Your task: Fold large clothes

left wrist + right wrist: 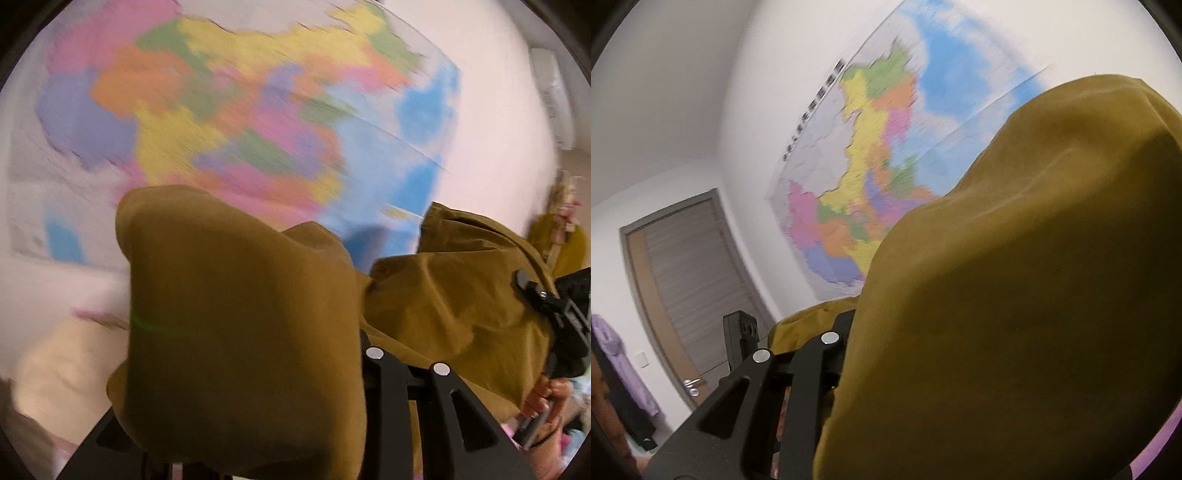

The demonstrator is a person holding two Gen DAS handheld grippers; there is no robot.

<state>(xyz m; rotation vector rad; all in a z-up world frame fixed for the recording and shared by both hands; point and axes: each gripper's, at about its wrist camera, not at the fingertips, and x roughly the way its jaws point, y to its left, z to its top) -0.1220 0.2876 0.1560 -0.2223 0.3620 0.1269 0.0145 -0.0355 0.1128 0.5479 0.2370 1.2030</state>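
A large mustard-brown garment (pixel 229 295) hangs bunched in the air in front of a wall. My left gripper (pixel 295 332) is shut on it. The cloth drapes over the left finger and hides the tips, and only the black right finger (pixel 402 398) shows. Across a stretched span of cloth, my right gripper (pixel 569 321) grips the other end, with a hand (pixel 546 398) below it. In the right wrist view the garment (pixel 1015 277) covers the right finger and the tips of my right gripper (pixel 886 314), which is shut on it. The left gripper (pixel 740 332) shows small beyond the cloth.
A big coloured wall map (pixel 240 110) (pixel 871 177) fills the wall ahead. A grey-brown door (pixel 690 273) with a metal handle stands at left. A purple garment (pixel 620 365) hangs beside it. An air conditioner (pixel 554 96) sits high on the right. Beige bedding (pixel 66 369) lies low left.
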